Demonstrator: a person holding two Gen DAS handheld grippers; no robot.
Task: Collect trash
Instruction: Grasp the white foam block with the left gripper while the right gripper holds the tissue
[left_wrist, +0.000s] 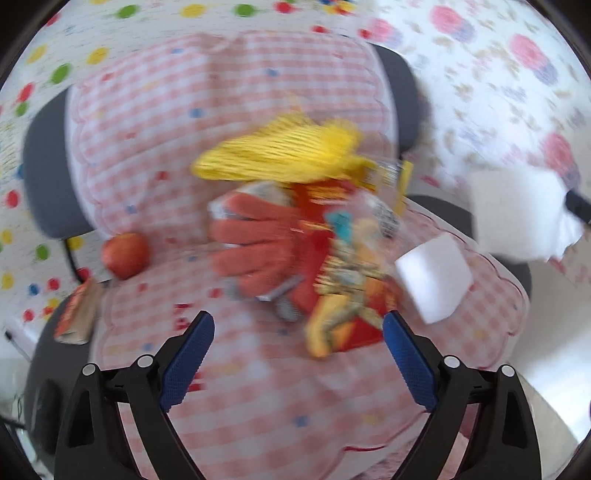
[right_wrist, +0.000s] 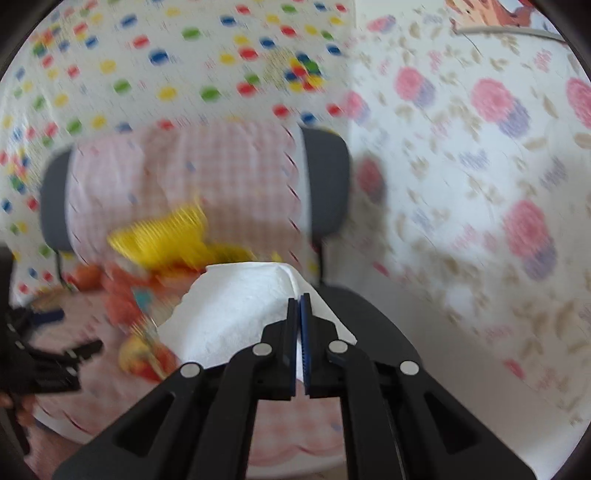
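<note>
My right gripper (right_wrist: 300, 301) is shut on a white paper tissue (right_wrist: 240, 314) and holds it above the chair seat; the tissue also shows in the left wrist view (left_wrist: 517, 214), at the right. My left gripper (left_wrist: 297, 325) is open and empty, just in front of a red and yellow snack wrapper (left_wrist: 343, 295). An orange glove (left_wrist: 258, 247), a yellow yarn bundle (left_wrist: 284, 151) and a white sponge block (left_wrist: 436, 277) lie around the wrapper on the pink checked cushion (left_wrist: 221, 92). Both views are blurred.
A red apple (left_wrist: 125, 254) lies at the cushion's left edge. A brown and orange wrapper (left_wrist: 77, 317) sits on the grey chair seat (left_wrist: 48, 339) at the left. The grey chair back (right_wrist: 325, 184) stands behind. Patterned cloths cover the wall.
</note>
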